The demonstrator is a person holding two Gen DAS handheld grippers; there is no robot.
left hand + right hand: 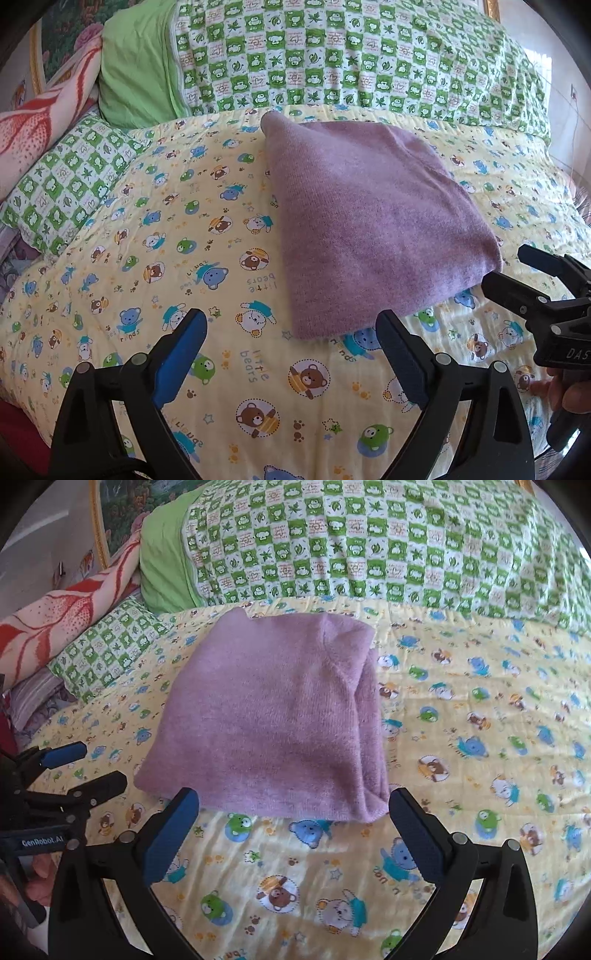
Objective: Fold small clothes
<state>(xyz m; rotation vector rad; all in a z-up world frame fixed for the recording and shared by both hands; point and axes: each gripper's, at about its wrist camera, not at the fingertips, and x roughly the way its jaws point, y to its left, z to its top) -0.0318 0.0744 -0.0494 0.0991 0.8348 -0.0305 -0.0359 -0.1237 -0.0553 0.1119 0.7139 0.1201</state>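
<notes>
Purple knit is what we've got here: one folded sweater [273, 720], lying flat on the yellow bear-print quilt [461, 775], no other garment in sight. We count two grippers. Our left gripper [291, 325] has its jaws spread wide with nothing between them, hovering over the quilt just short of the sweater's near corner, not touching it. Our right gripper [293, 805] is spread just as wide, also empty, its tips just in front of the sweater's near edge. From the right wrist view the bundle's long axis runs away from us toward the green checked blanket [369, 542], with the layered folded edges on its right side. One green checked pillow [107, 650] sits off to the left.
</notes>
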